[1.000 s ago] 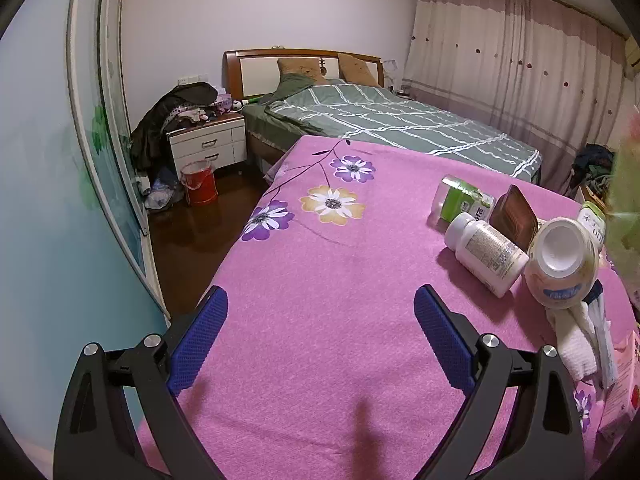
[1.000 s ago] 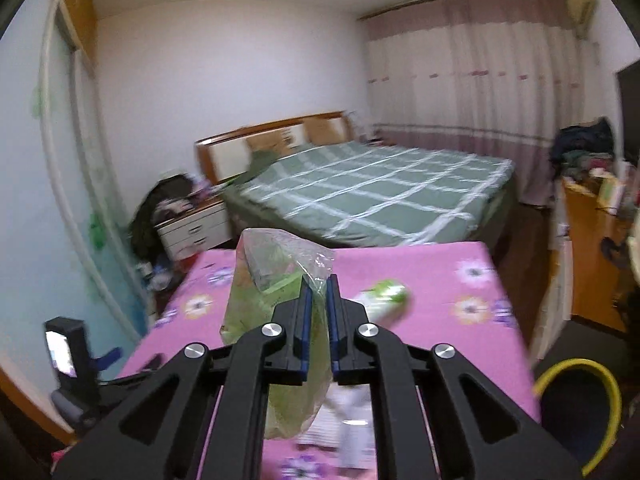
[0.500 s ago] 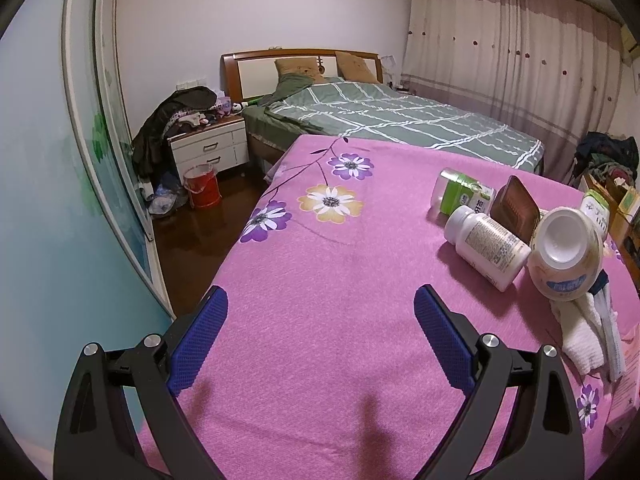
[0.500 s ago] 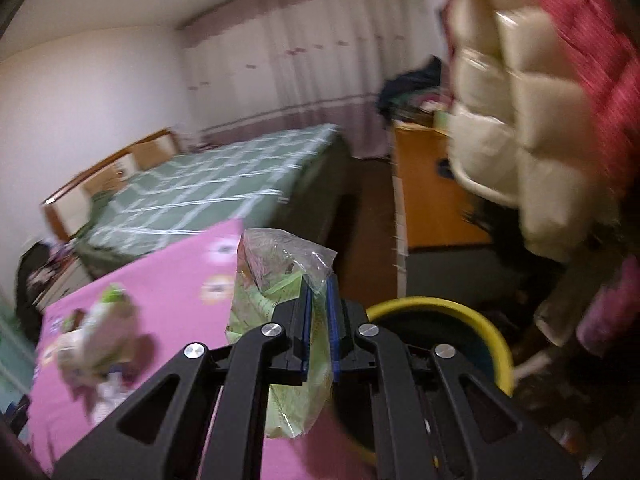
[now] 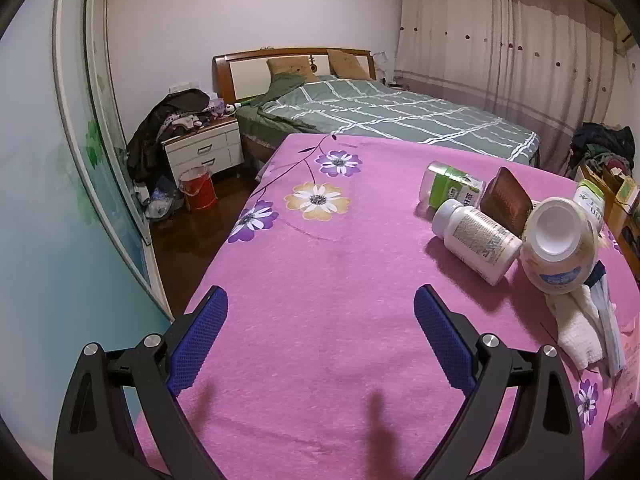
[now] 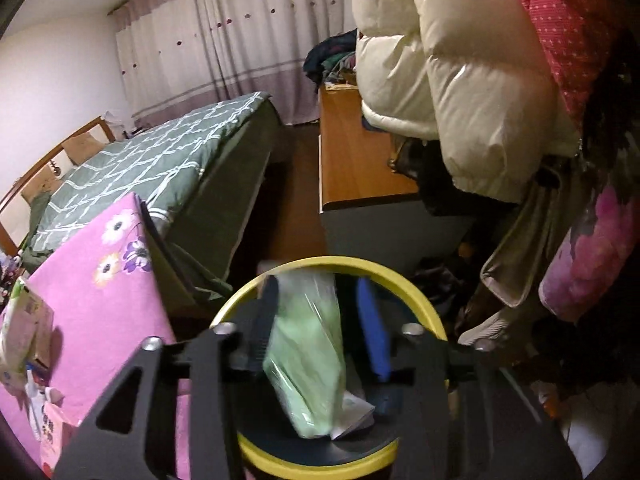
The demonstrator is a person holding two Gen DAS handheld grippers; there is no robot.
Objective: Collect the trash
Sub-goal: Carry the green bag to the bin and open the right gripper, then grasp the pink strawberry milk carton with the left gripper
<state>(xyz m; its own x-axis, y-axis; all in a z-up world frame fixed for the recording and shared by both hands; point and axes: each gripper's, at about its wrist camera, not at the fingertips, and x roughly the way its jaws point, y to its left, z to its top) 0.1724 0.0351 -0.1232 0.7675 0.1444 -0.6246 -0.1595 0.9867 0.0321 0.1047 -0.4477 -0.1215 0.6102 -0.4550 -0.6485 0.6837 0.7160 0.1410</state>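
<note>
My right gripper [image 6: 320, 292] is open above a yellow-rimmed trash bin [image 6: 424, 304]. A crinkled green plastic bag [image 6: 308, 360] sits between the spread fingers and drops into the bin, beside white paper. My left gripper [image 5: 320, 316] is open and empty, low over the pink flowered tablecloth [image 5: 320, 264]. On the cloth to its right lie a white pill bottle [image 5: 476, 236], a green-labelled bottle [image 5: 448, 188], a cream jar [image 5: 560, 248], a brown case [image 5: 506, 200] and a white cloth [image 5: 576, 328].
A green-quilted bed [image 5: 392, 120] stands behind the table. A nightstand [image 5: 204, 152] and a red bucket [image 5: 198, 190] are at the left. Beside the bin stand a wooden desk [image 6: 352, 152] and hanging coats [image 6: 460, 64].
My right gripper swung from the table over to the bin, tilted down and opened, letting go of the green bag. The left gripper stayed almost still.
</note>
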